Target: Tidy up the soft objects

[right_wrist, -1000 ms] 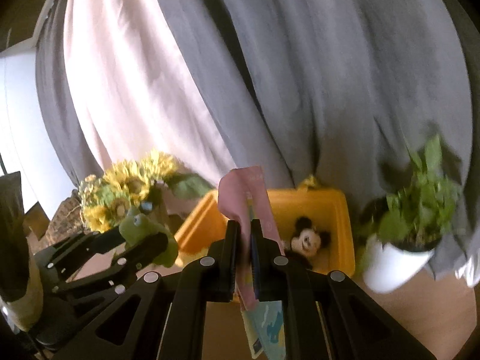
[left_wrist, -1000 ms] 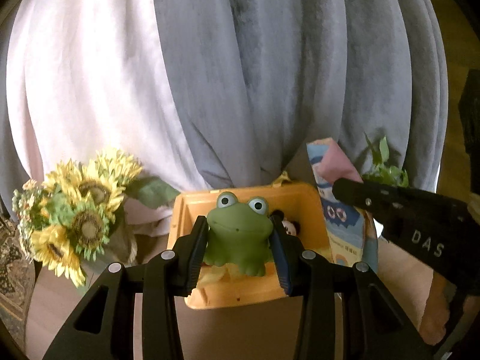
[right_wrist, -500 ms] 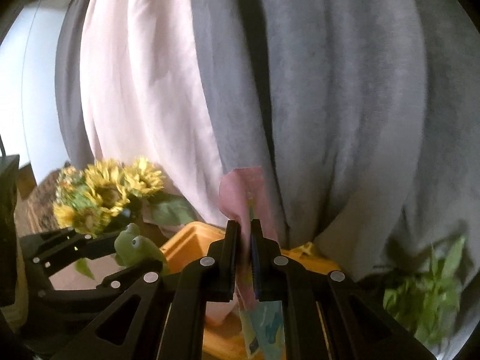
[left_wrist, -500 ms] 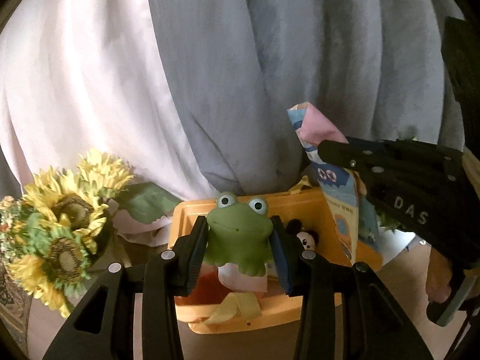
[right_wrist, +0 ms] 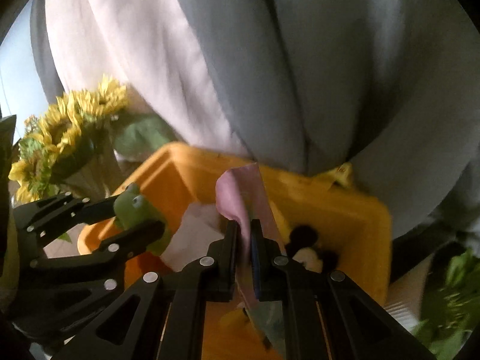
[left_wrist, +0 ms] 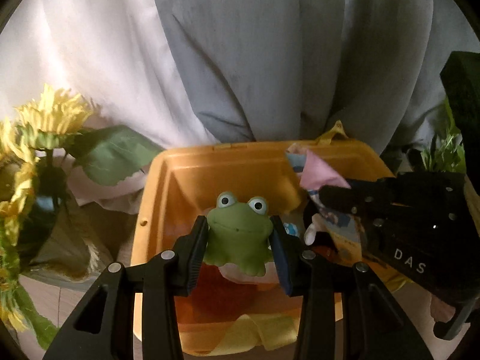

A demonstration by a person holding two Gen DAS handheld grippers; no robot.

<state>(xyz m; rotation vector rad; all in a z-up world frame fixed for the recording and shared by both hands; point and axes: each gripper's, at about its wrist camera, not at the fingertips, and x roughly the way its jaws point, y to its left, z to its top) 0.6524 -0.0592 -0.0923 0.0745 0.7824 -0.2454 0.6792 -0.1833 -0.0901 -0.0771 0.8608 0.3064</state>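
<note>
My left gripper (left_wrist: 240,234) is shut on a green toy frog (left_wrist: 238,234) with bulging eyes, holding it over the open orange bin (left_wrist: 168,186). The frog (right_wrist: 135,210) and the left gripper (right_wrist: 132,219) also show at the left of the right wrist view. My right gripper (right_wrist: 243,234) is shut on a pink and patterned cloth (right_wrist: 240,198), hanging over the bin (right_wrist: 360,219). That cloth (left_wrist: 318,174) and the right gripper (left_wrist: 324,192) appear over the bin's right side in the left wrist view. Inside the bin lie a black-eared mouse plush (right_wrist: 306,249), a pale cloth (right_wrist: 192,234) and a yellow cloth (left_wrist: 255,333).
Grey curtain (left_wrist: 285,60) and pale pink curtain (left_wrist: 75,54) hang right behind the bin. A bunch of artificial sunflowers (left_wrist: 39,138) stands left of the bin. A green potted plant (right_wrist: 450,300) in a white pot stands to its right.
Both grippers have come down and forward over the bin, which now looks larger and closer. The frog and the cloth stay gripped. The cloth now hangs lower, inside the bin's rim.
</note>
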